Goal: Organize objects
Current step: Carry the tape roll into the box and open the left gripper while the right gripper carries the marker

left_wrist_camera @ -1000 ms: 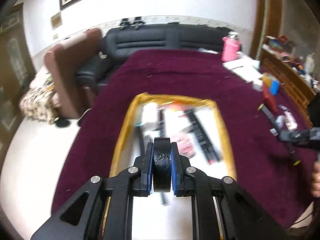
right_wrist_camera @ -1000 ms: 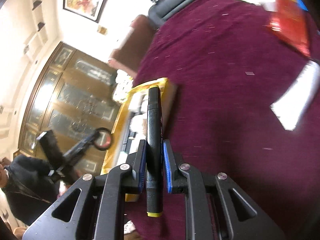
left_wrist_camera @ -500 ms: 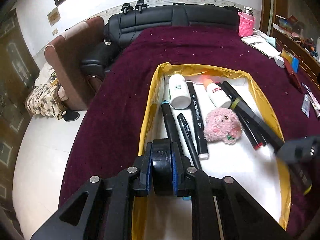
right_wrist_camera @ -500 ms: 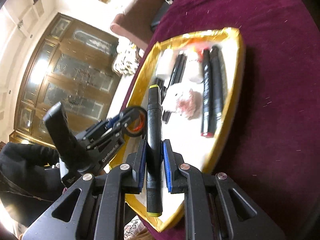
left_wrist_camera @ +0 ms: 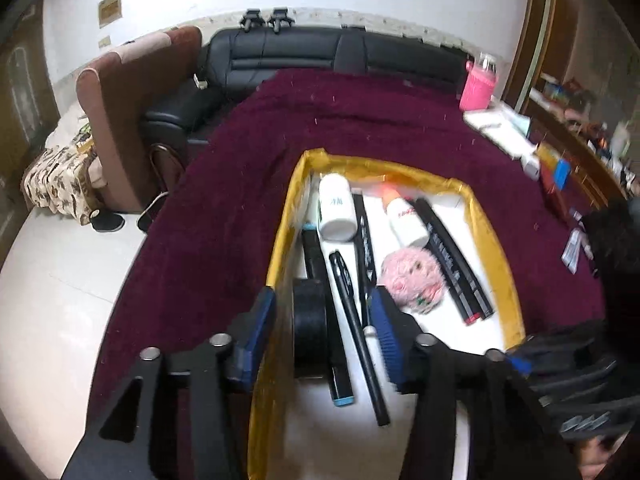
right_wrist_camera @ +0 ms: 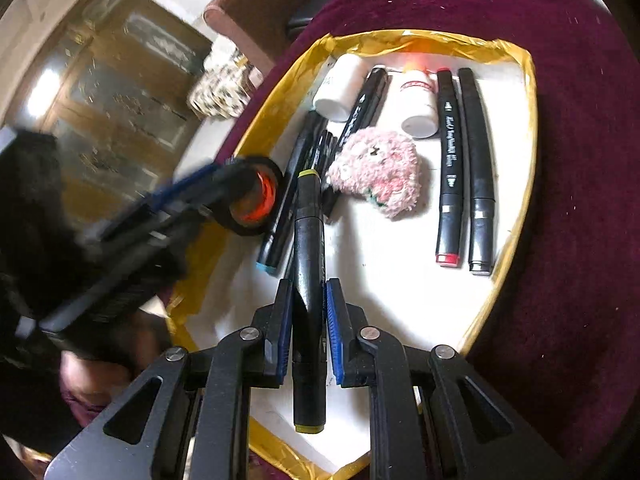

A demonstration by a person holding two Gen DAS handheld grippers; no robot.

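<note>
Counting inside the tray point(right_wrist_camera: 528, 92): two bottles, one plush point(right_wrist_camera: 378, 170), several markers; my left gripper point(left_wrist_camera: 324, 322) has just been opening around the tape point(left_wrist_camera: 310, 332); my right gripper point(right_wrist_camera: 307, 334) clamps one marker point(right_wrist_camera: 308, 280) over it.

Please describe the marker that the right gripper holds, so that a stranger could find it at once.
Look at the white tray with the gold rim on the dark red cloth. Over its near end, the right gripper is shut on a black marker. Only this marker has yellow-green ends; the others lie flat with blue, red or grey ends.
</note>
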